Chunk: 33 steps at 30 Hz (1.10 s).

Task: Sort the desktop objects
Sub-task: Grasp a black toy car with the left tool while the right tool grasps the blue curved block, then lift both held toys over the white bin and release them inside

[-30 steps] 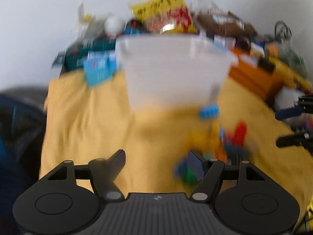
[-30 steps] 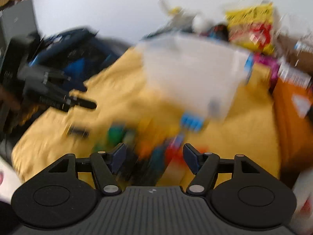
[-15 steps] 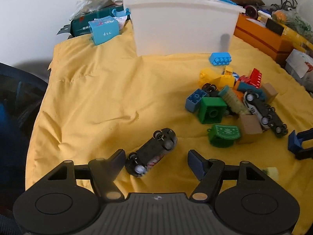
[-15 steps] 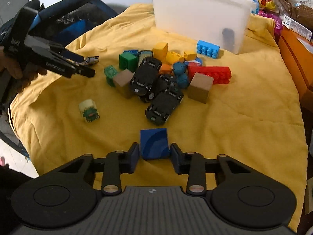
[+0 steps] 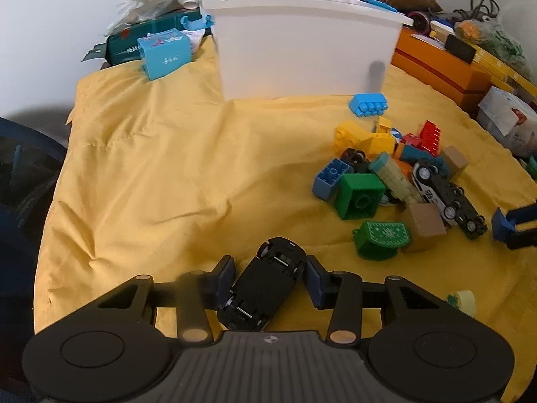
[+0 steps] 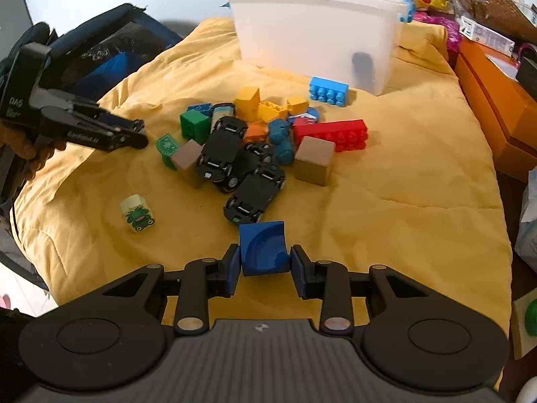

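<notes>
The left claw [image 5: 270,277] grips an upturned black toy car [image 5: 265,283] just above the yellow cloth [image 5: 151,168] — the right claw [image 6: 265,263] clamps a blue curved block [image 6: 263,248]. Beyond sits the heap of bricks and cars [image 6: 255,144]; farther back, the white bin [image 6: 315,30].

Left gripper [image 5: 270,277] on an upturned toy car [image 5: 265,283]

Its fingers pinch the black car's sides over the yellow cloth [image 5: 161,168]; a heap of bricks [image 5: 386,181] lies to the right, a white tub [image 5: 302,50] behind.
</notes>
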### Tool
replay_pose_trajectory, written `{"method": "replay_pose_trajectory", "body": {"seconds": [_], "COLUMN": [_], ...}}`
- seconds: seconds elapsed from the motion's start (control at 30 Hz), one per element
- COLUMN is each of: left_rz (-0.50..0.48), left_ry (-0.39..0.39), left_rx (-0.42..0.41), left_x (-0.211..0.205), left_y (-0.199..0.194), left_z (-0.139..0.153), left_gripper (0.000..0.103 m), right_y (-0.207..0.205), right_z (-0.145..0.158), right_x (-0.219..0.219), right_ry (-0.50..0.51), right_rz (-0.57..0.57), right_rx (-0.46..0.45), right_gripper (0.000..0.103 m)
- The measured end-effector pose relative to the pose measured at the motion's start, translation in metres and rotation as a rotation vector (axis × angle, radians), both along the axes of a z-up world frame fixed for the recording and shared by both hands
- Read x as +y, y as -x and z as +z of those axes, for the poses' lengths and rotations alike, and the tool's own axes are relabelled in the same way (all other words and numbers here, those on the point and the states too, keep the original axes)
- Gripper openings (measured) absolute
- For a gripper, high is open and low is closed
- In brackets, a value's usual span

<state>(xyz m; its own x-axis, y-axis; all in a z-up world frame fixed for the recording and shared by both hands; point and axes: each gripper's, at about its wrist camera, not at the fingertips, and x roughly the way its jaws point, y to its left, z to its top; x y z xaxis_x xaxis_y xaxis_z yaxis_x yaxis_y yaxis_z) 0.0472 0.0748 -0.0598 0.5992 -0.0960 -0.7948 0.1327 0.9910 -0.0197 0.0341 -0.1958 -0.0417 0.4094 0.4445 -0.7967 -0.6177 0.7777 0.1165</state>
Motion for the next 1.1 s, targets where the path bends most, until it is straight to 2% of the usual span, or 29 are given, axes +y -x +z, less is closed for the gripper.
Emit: {"method": "replay_pose_trajectory", "body": {"seconds": [0.07,0.13,0.27,0.43,0.6,0.7,0.87,0.97,1.1], "left_rz": [0.012,0.027,0.049,0.018,0.034,0.026,0.056,0.045,0.063], "left_ry": [0.005,0.034,0.101,0.115,0.144,0.152,0.208,0.182,0.189], "left_rx": [-0.001,-0.015,-0.069,-0.146,-0.172,-0.182,-0.183,-0.2,-0.165], "left_x": [-0.001,-0.002,-0.01,-0.027,-0.028,-0.033,-0.037,-0.045,-0.049], "left_y": [0.003,0.006,0.003,-0.01,-0.027,-0.047,-0.098,-0.132,-0.179], "left_z": [0.006,0.019,0.052,0.082,0.104,0.121,0.151,0.167,0.177], "left_gripper": [0.048,0.033,0.033,0.033,0.032,0.033,0.033,0.033,0.033], "right_y": [-0.003,-0.006,-0.02,-0.045,-0.064,-0.09,-0.147,-0.178,-0.214], "right_z": [0.004,0.012,0.033,0.058,0.076,0.093,0.128,0.142,0.149], "right_x": [-0.003,-0.005,-0.007,-0.004,-0.004,-0.002,0.006,0.012,0.021], "right_ry": [-0.018,-0.044,-0.105,-0.161,-0.206,-0.235,-0.253,-0.243,-0.213], "right_rz": [-0.012,-0.026,-0.059,-0.082,-0.098,-0.125,-0.156,-0.17,-0.182], "right_rx": [-0.003,-0.015,-0.051,-0.112,-0.142,-0.15,-0.166,-0.162,-0.136], "right_gripper": [0.036,0.036,0.036,0.036,0.036,0.036,0.036,0.036,0.036]}}
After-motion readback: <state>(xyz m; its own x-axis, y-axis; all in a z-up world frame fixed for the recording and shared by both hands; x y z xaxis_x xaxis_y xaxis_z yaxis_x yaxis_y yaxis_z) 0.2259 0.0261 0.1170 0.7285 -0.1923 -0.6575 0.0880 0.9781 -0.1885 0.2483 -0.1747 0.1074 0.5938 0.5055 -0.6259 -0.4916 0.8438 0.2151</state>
